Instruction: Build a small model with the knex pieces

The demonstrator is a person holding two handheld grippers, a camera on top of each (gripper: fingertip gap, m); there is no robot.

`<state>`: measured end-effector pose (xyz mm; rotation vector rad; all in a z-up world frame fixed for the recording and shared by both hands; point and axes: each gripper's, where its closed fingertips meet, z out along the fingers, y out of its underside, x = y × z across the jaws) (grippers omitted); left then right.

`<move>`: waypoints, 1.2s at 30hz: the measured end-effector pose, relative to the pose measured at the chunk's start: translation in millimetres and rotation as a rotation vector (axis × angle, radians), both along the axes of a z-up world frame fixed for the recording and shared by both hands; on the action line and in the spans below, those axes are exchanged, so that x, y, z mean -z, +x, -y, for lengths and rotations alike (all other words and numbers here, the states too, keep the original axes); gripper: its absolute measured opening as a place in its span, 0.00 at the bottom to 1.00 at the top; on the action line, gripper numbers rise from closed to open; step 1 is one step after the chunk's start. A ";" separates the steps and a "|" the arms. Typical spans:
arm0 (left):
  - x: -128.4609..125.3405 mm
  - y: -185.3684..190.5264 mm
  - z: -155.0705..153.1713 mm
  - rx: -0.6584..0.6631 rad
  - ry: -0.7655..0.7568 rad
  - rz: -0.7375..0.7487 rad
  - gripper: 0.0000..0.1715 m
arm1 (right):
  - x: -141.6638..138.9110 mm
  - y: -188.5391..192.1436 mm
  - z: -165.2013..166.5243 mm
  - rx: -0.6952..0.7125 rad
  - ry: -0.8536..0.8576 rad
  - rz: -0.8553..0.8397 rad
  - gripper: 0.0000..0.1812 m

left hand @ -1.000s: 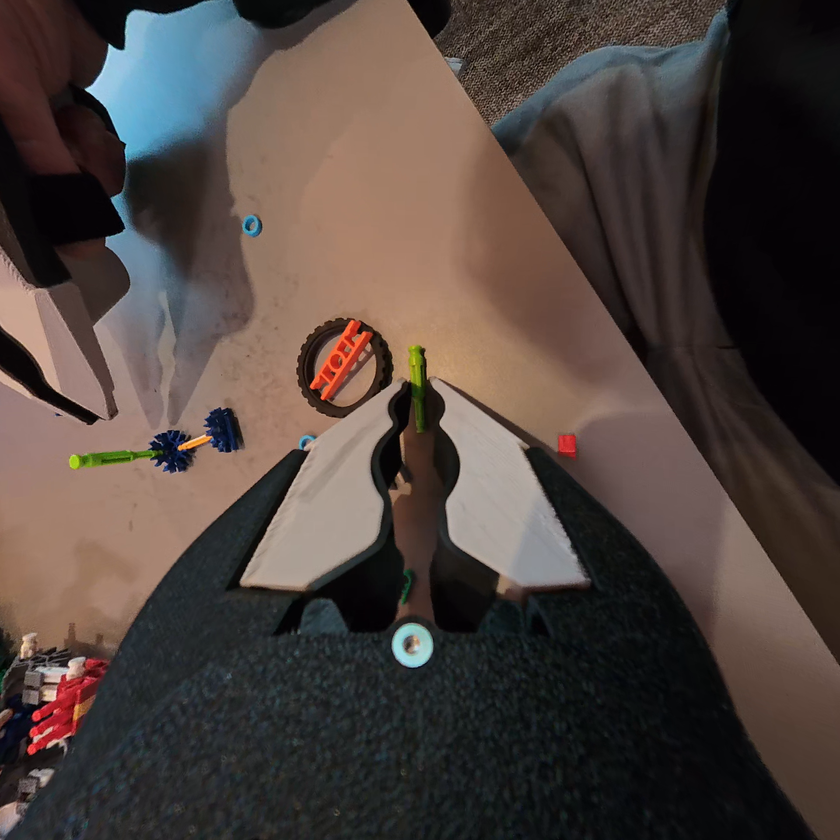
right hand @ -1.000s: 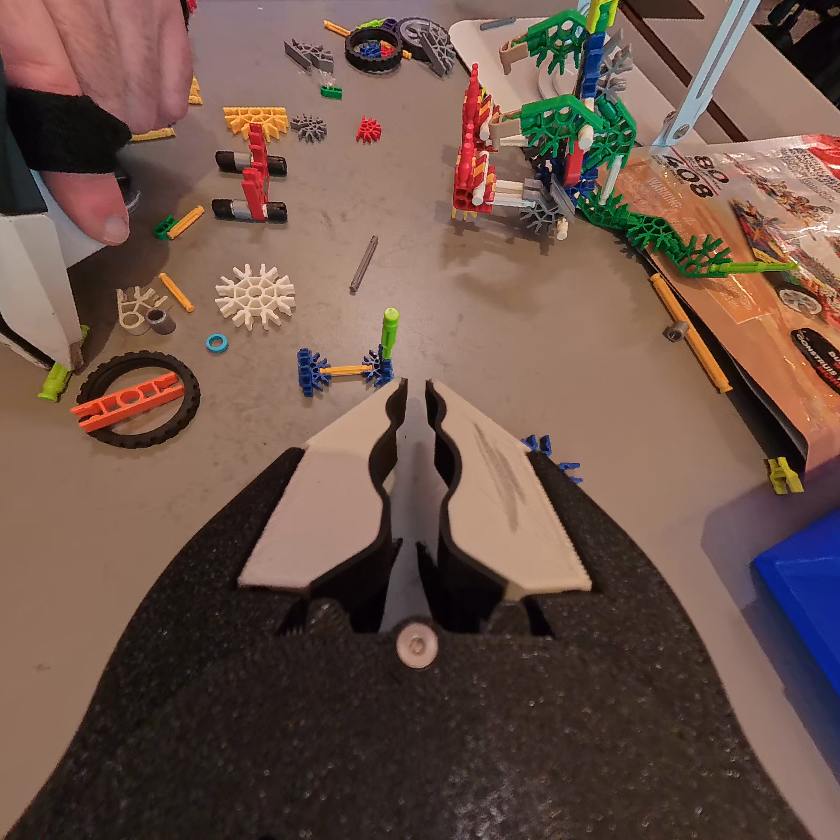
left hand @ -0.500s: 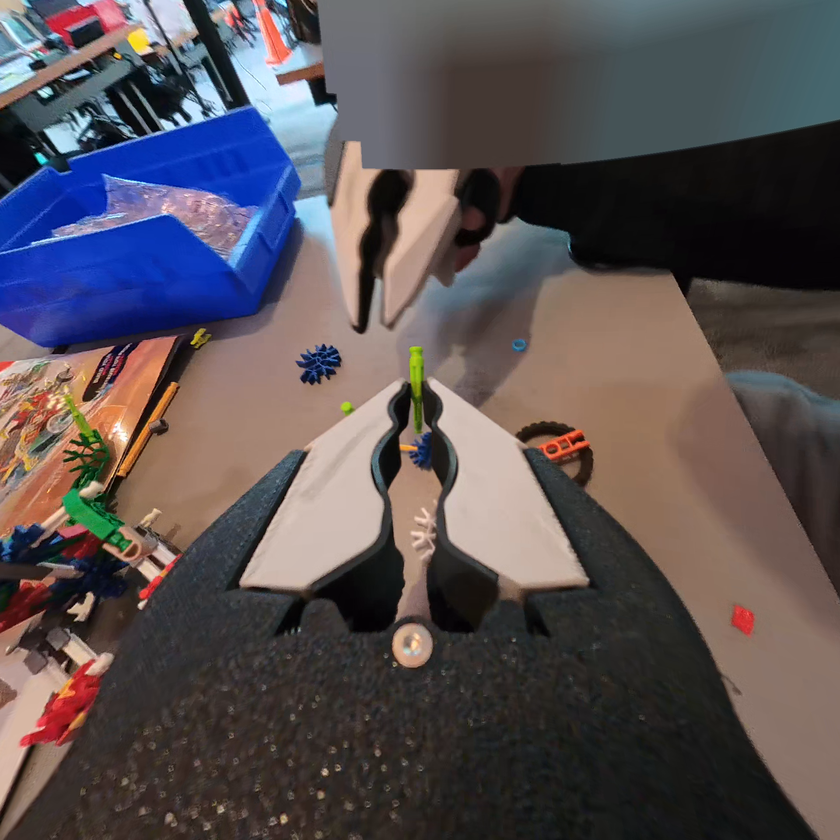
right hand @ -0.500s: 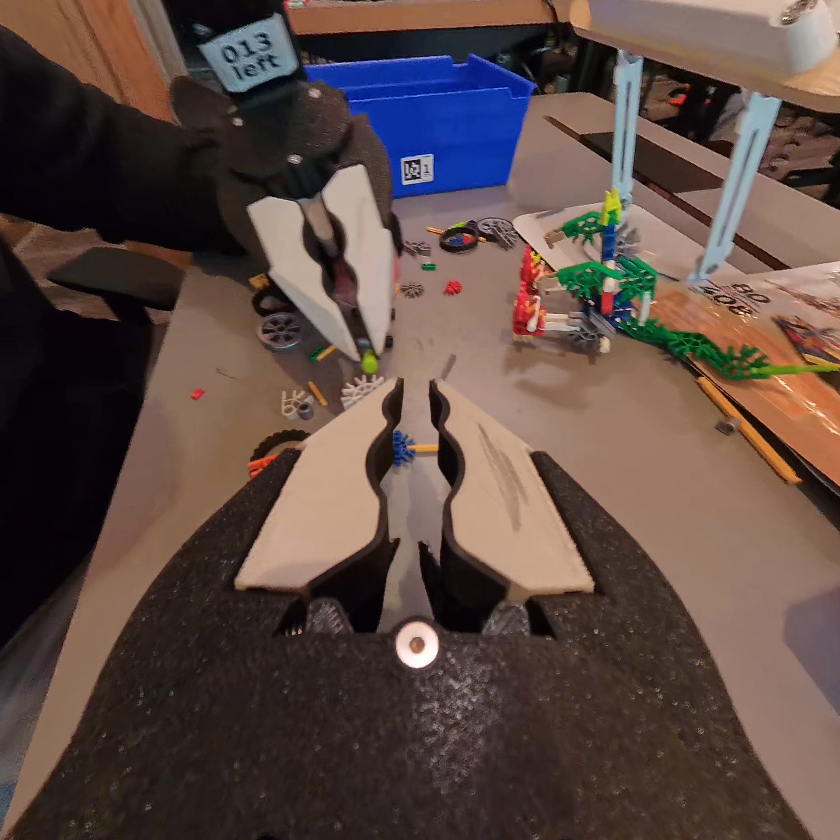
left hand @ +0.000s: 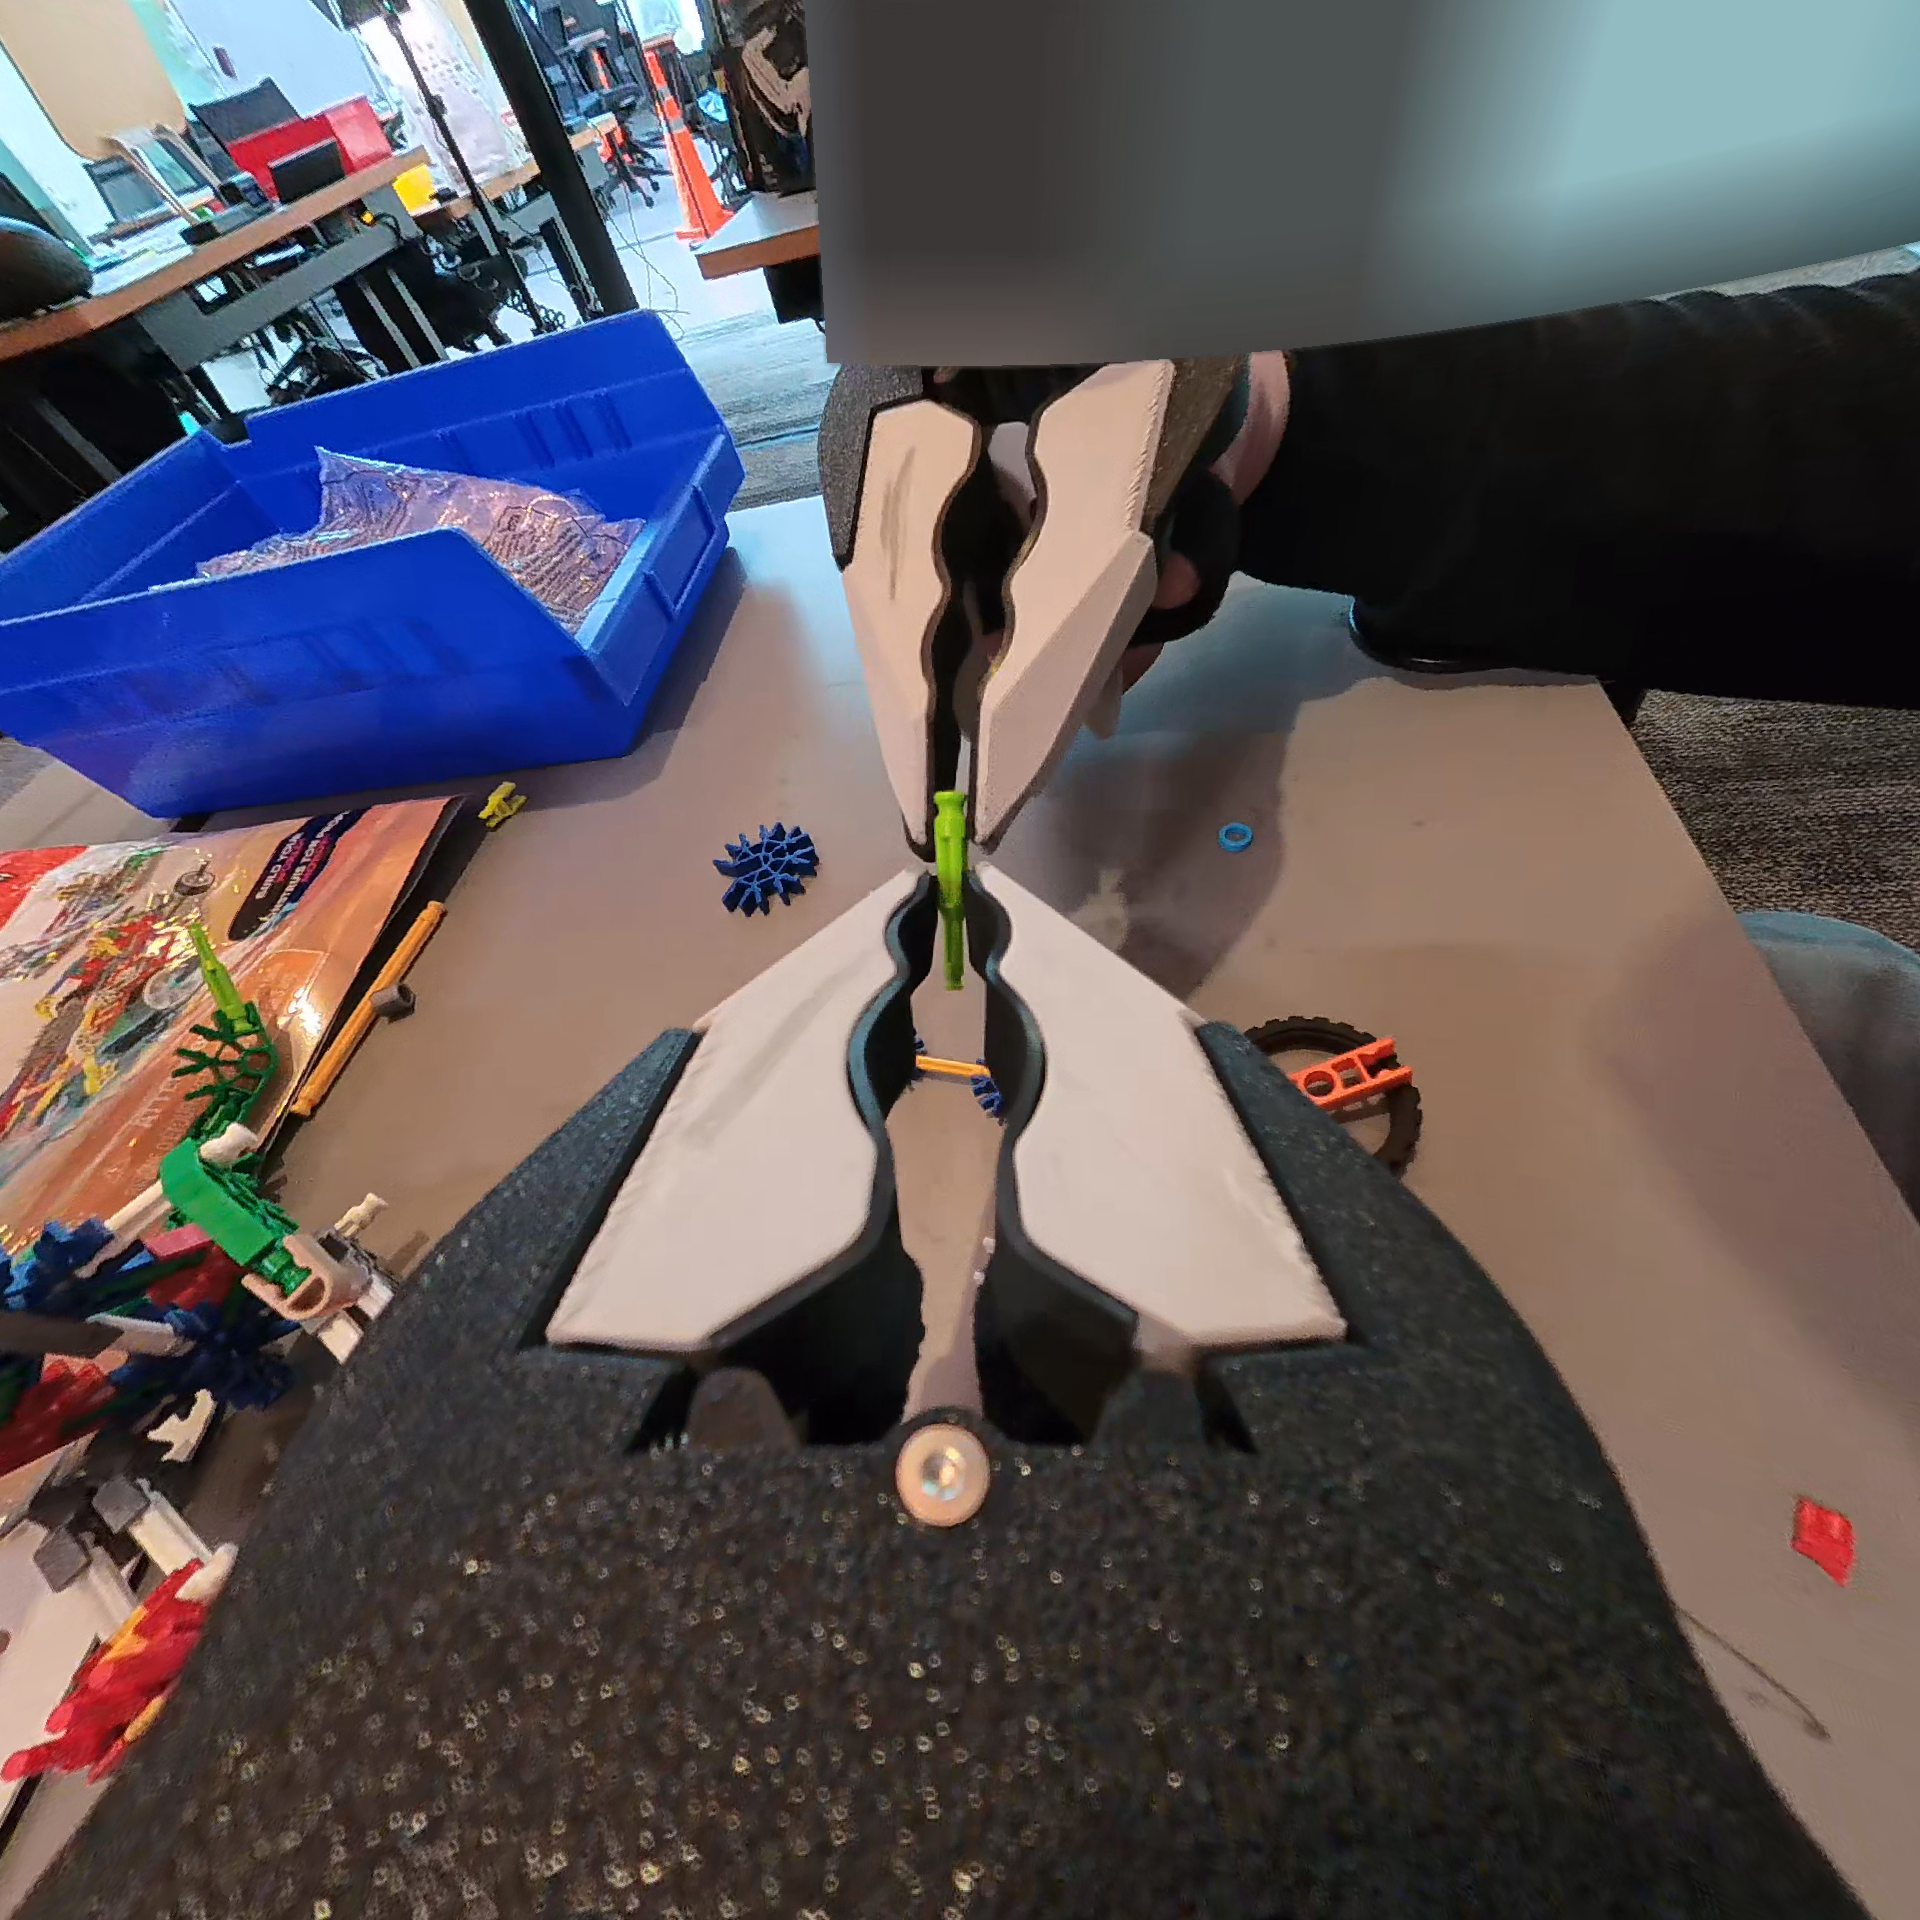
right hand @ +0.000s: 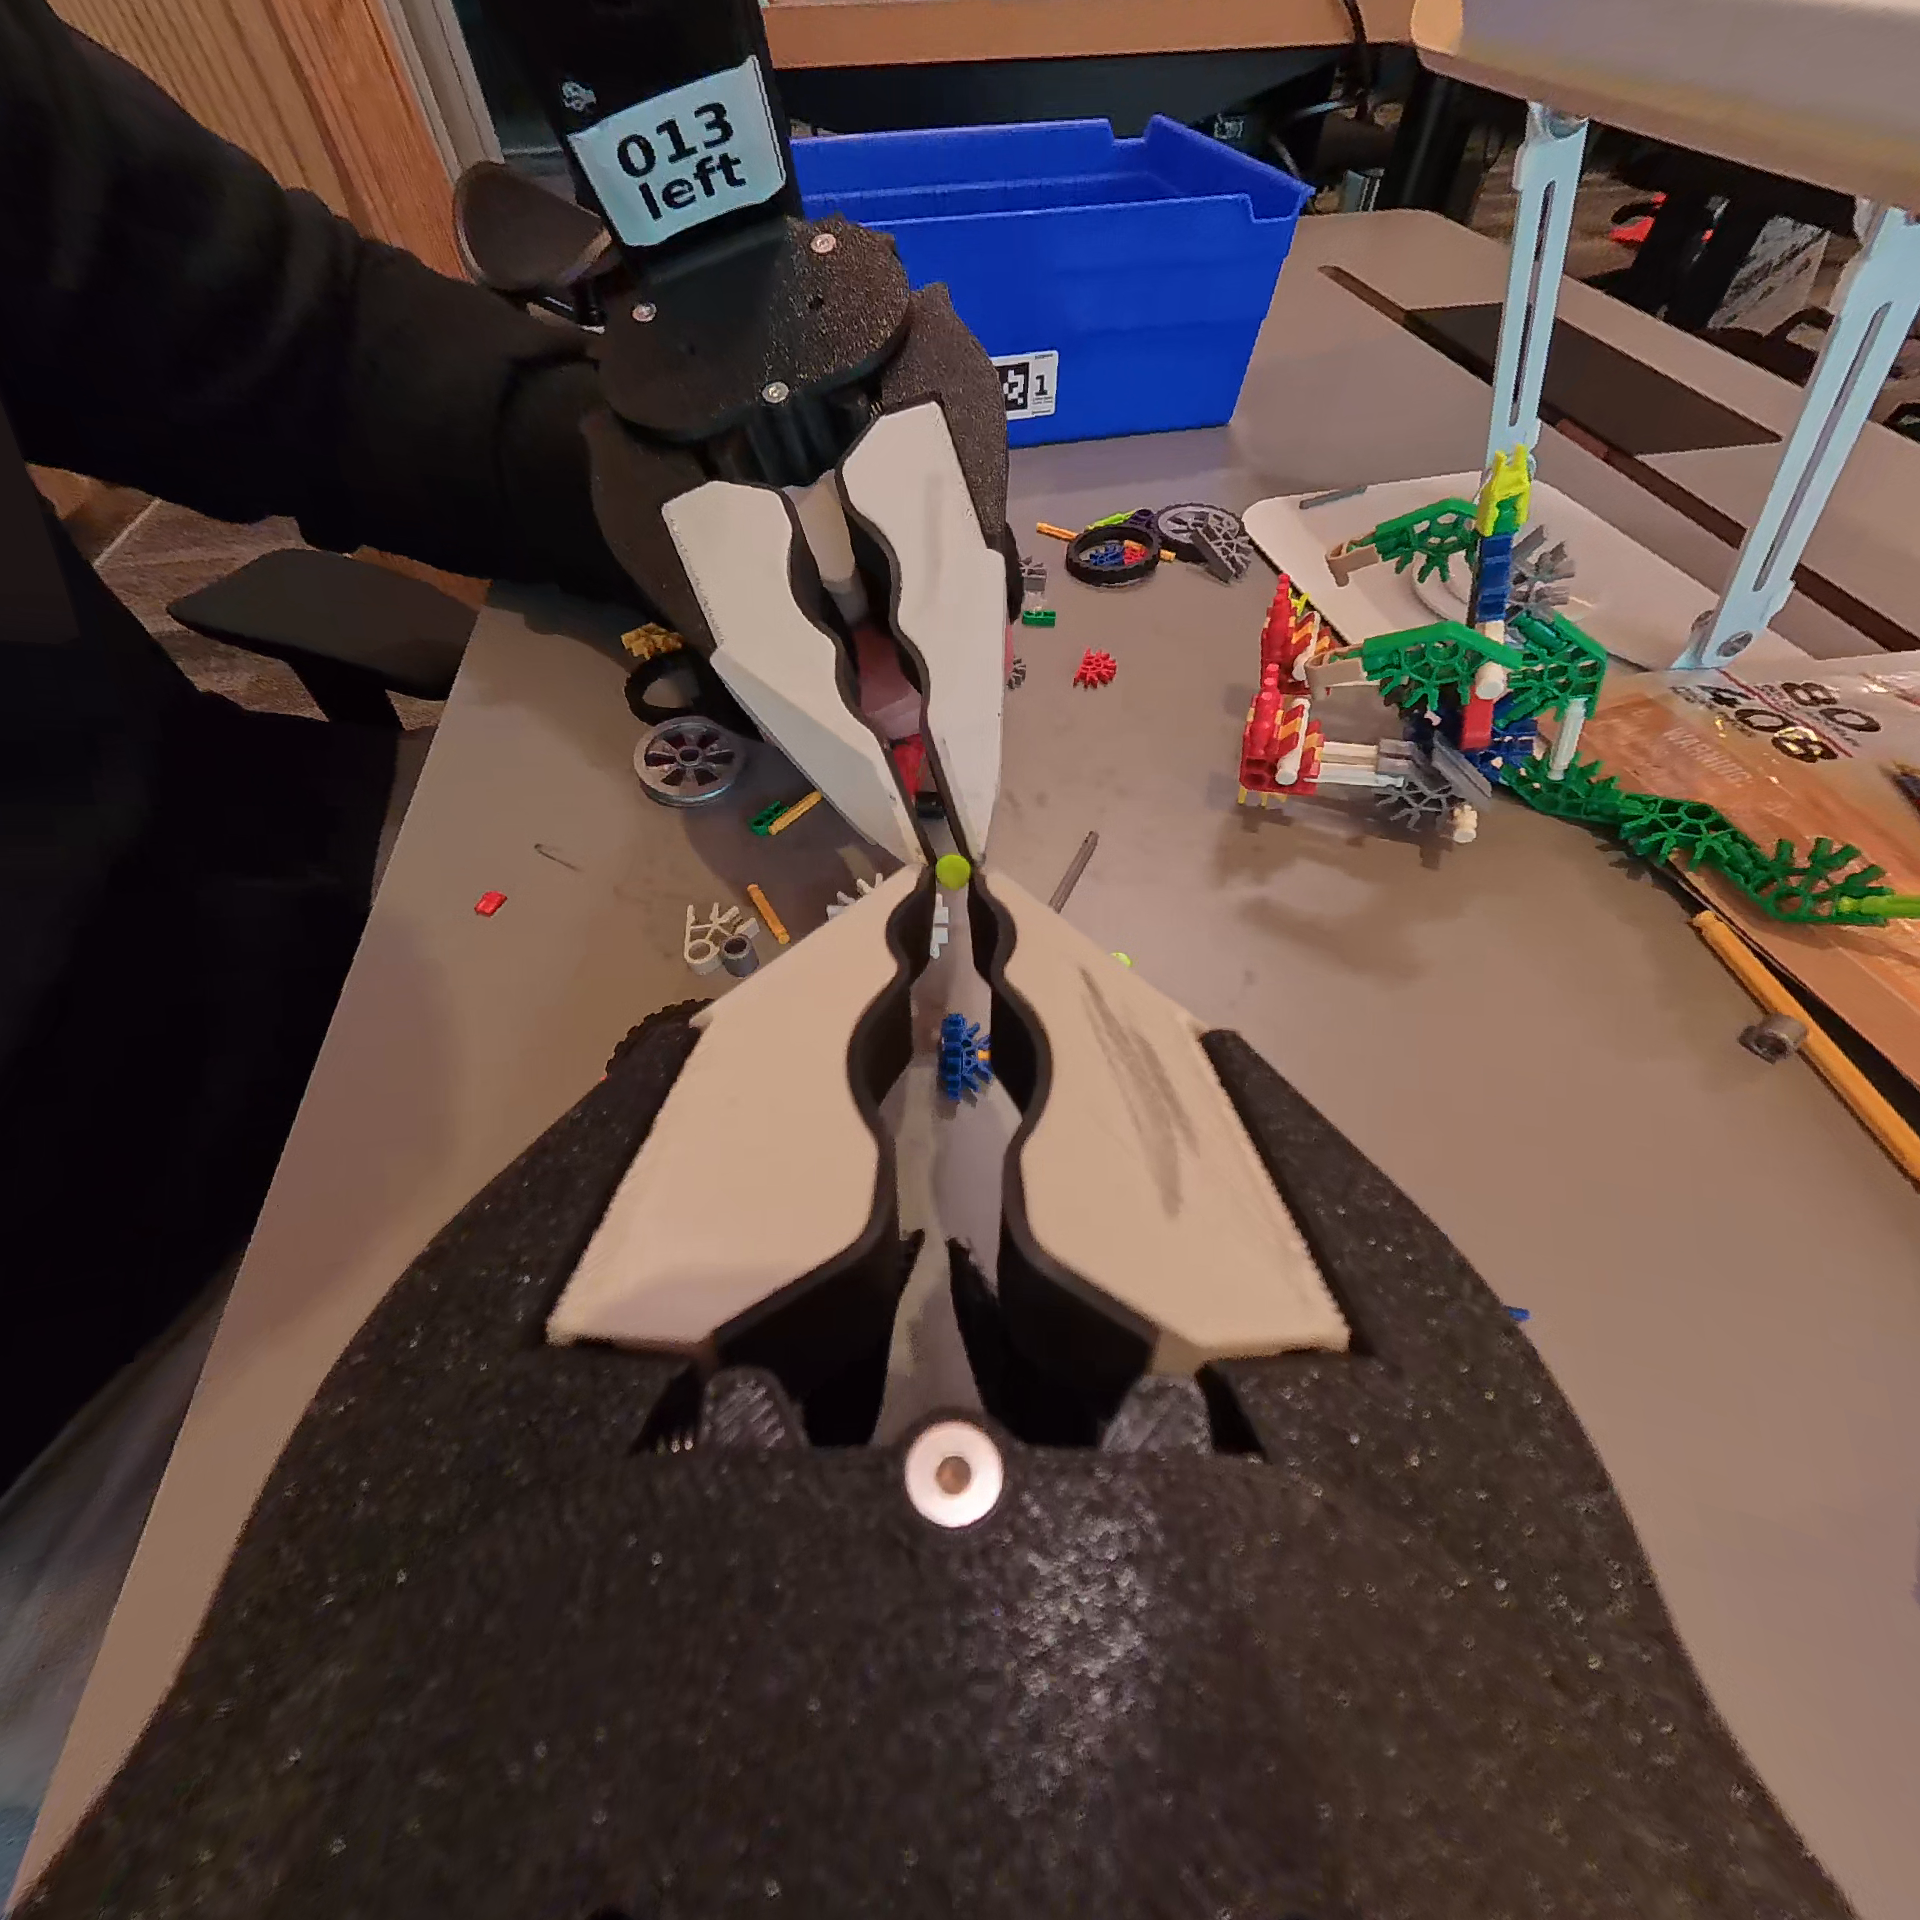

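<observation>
Black speckled tongs (left hand: 951, 883) bodies, pale wavy-edged fingers (right hand: 769, 1122), silver centre screw (right hand: 953, 1473), black sleeves (right hand: 208, 364).

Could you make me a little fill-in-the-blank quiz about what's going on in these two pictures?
1. The left gripper is shut on a small ____ rod.
2. The right gripper meets that rod tip to ____.
3. The bin near the table's far edge is ____.
4. The orange piece lies inside a black ____.

Answers: green; tip; blue; tyre

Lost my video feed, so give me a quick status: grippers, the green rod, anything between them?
Left gripper shut on lime green rod, held above the table. Right gripper tips flank the rod's far end, narrow gap, contact unclear. Nothing between them.
</observation>
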<state>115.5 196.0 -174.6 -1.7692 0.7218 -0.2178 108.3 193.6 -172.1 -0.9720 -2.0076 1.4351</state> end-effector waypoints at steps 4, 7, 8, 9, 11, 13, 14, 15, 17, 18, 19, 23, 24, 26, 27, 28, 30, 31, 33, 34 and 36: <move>0.3 -0.8 -1.0 0.007 -0.007 0.000 0.02 | -0.6 -0.9 -0.8 0.008 0.016 -0.008 0.03; 8.7 -7.4 -3.5 0.003 -0.013 -0.134 0.06 | 1.6 0.1 -4.4 0.018 0.031 0.003 0.03; 11.5 -10.9 -4.2 0.000 -0.011 -0.192 0.08 | 1.3 0.6 -6.5 0.024 0.030 0.006 0.03; 16.3 -11.0 -1.9 0.025 -0.030 -0.239 0.11 | 2.9 1.0 -8.8 0.032 0.038 0.014 0.03; 28.2 -12.0 2.6 0.067 -0.086 -0.324 0.11 | 11.1 1.4 -12.2 0.044 0.072 0.048 0.03; 36.0 -10.9 4.9 0.102 -0.114 -0.383 0.11 | 20.5 1.8 -12.3 0.043 0.102 0.087 0.03; 40.2 -10.2 5.3 0.114 -0.131 -0.405 0.11 | 25.0 2.5 -11.5 0.037 0.114 0.107 0.03; 45.8 -9.5 6.3 0.131 -0.153 -0.432 0.11 | 29.3 3.0 -11.1 0.034 0.126 0.125 0.03; 52.0 -11.7 2.2 0.129 -0.149 -0.493 0.11 | 34.9 3.0 -11.7 0.037 0.142 0.148 0.03; 55.0 -10.7 1.6 0.138 -0.157 -0.503 0.10 | 36.1 3.0 -11.5 0.035 0.147 0.152 0.03; 57.0 -8.5 2.0 0.153 -0.167 -0.503 0.10 | 36.4 2.9 -11.1 0.034 0.149 0.152 0.03; 56.9 -5.8 -1.4 0.150 -0.164 -0.503 0.06 | 33.5 1.7 -9.8 0.034 0.148 0.135 0.03; 56.8 -6.6 -2.6 0.143 -0.159 -0.508 0.04 | 31.6 1.8 -9.0 0.031 0.143 0.126 0.03; 56.9 -6.1 -3.1 0.144 -0.156 -0.501 0.03 | 27.4 1.9 -7.0 0.023 0.134 0.107 0.03; 55.7 -5.6 -3.8 0.142 -0.151 -0.493 0.00 | 26.3 1.7 -6.7 0.023 0.133 0.101 0.03; 54.9 -5.3 -4.7 0.137 -0.147 -0.488 0.00 | 25.3 1.4 -6.8 0.026 0.133 0.096 0.03; 54.0 -4.9 -5.9 0.134 -0.138 -0.492 0.00 | 23.4 0.2 -7.1 0.031 0.132 0.083 0.03; 53.4 -4.9 -6.8 0.130 -0.132 -0.494 0.00 | 22.4 -0.3 -6.9 0.033 0.132 0.077 0.03; 52.7 -3.7 -7.6 0.131 -0.130 -0.483 0.00 | 21.2 -0.9 -6.6 0.034 0.131 0.068 0.03; 52.5 -4.0 -8.3 0.129 -0.128 -0.480 0.00 | 20.9 -1.1 -6.7 0.034 0.130 0.067 0.03; 53.6 -6.1 -8.7 0.124 -0.134 -0.482 0.00 | 21.6 -1.5 -7.7 0.039 0.130 0.070 0.03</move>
